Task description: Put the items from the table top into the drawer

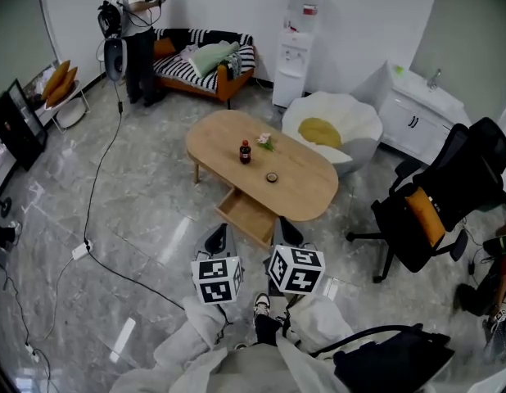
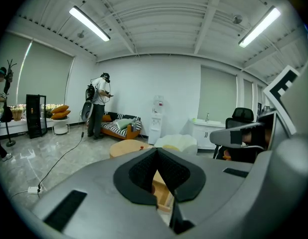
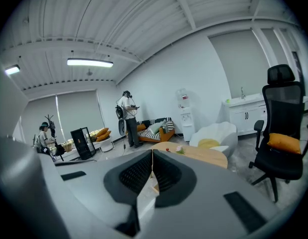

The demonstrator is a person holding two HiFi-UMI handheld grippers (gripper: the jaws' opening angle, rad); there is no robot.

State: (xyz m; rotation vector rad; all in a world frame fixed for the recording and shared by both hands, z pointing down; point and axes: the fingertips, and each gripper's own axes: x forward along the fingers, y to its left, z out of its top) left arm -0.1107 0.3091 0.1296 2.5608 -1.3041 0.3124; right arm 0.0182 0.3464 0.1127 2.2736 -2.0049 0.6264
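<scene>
Left claw (image 1: 220, 234), right claw (image 1: 286, 231) closed; drawer (image 1: 246, 216) open; perhaps flower (image 1: 265, 141) beside bottle (image 1: 245, 151).

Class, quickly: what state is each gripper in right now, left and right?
Left gripper: closed, holding nothing.
Right gripper: closed, holding nothing.
</scene>
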